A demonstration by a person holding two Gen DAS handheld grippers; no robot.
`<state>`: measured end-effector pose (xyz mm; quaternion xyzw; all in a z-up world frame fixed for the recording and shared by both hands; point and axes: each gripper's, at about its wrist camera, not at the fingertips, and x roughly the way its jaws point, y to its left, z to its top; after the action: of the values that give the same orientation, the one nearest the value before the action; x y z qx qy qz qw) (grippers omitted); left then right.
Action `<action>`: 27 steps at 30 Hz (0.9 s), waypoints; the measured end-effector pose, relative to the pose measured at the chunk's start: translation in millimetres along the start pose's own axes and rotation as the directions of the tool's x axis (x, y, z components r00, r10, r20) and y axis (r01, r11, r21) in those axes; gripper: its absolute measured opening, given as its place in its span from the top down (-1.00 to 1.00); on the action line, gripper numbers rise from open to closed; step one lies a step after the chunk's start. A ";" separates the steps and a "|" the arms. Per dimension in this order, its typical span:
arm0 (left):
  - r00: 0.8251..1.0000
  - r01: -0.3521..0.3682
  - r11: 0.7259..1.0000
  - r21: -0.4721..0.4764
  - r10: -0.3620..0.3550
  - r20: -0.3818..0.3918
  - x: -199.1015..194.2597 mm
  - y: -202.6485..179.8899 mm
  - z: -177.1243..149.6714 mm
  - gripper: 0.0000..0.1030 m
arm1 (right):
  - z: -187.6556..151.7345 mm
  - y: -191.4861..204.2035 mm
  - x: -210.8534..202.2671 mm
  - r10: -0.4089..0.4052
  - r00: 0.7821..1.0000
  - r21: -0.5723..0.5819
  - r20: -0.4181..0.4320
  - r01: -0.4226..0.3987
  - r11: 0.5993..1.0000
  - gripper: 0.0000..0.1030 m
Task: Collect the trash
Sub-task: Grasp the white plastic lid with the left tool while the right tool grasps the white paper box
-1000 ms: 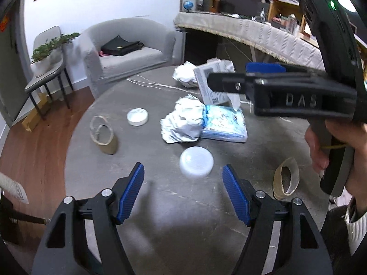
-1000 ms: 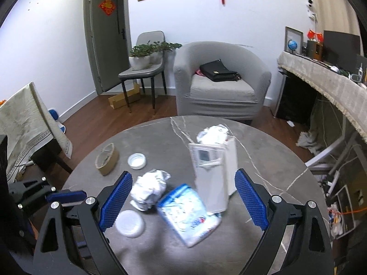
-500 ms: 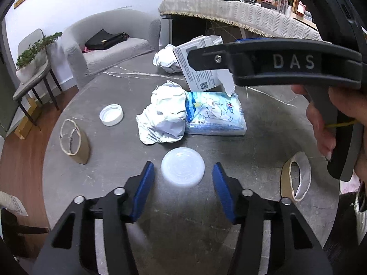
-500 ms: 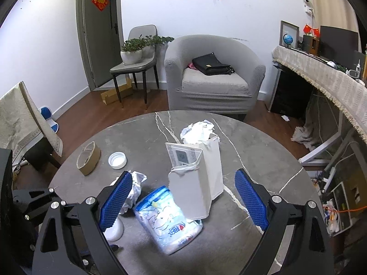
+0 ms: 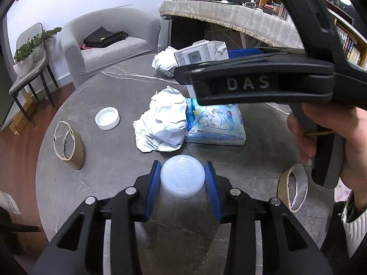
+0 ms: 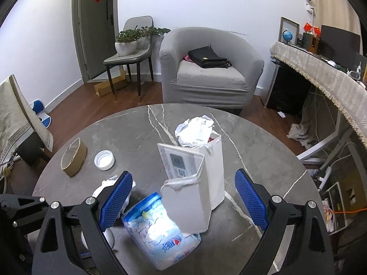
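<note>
My left gripper (image 5: 182, 176) is closing on a flat white plastic lid (image 5: 182, 181) that lies on the grey marble table (image 5: 110, 183); both blue pads (image 5: 152, 188) meet its rim. Just beyond it lie a crumpled paper wad (image 5: 162, 123) and a blue tissue pack (image 5: 215, 123). My right gripper (image 6: 183, 176) stands open above the table, straddling a torn white carton (image 6: 190, 194) stuffed with crumpled paper (image 6: 195, 130), with the tissue pack (image 6: 160, 233) beside it. Nothing touches its pads.
A white bottle cap (image 5: 107, 118) and a cardboard roll (image 5: 68, 144) lie at the left of the table. A second cardboard ring (image 5: 293, 188) sits at the right edge under a hand (image 5: 332, 137). A grey armchair (image 6: 206, 78) stands behind.
The left gripper came forward and its jaws narrowed until they flank the white lid. The right gripper moved closer over the carton and tissue pack, still wide.
</note>
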<state>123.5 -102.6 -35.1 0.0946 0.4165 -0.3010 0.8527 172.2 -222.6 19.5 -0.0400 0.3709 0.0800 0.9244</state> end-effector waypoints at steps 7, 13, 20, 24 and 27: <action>0.999 0.016 0.999 -0.033 -0.015 0.029 -14.0 9.8 -1.3 0.19 | 2.6 -7.6 11.2 -0.024 0.999 0.019 -0.026 0.024 1.000 -0.78; 0.999 0.014 0.998 -0.069 -0.011 0.044 -25.4 20.3 -5.0 0.19 | 6.2 -7.3 20.1 -0.024 0.999 0.034 -0.042 0.026 0.999 -0.69; 0.997 -0.001 0.994 -0.109 0.009 0.074 -44.5 42.8 -12.3 0.19 | 7.2 -2.3 33.6 -0.079 0.993 0.014 -0.086 0.081 0.997 -0.09; 0.994 -0.036 0.986 -0.162 0.052 0.094 -57.0 59.7 -15.8 0.19 | 9.6 -0.5 28.6 -0.092 0.993 0.021 -0.069 0.094 0.995 0.04; 0.991 -0.047 0.981 -0.187 0.070 0.118 -70.4 69.2 -19.3 0.19 | 10.5 0.9 20.0 -0.106 0.994 0.030 -0.041 0.107 0.994 0.06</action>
<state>118.6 -8.6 0.4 0.0087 0.3858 -0.2414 0.8904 193.4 -218.0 13.3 -0.0467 0.3876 0.0238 0.9203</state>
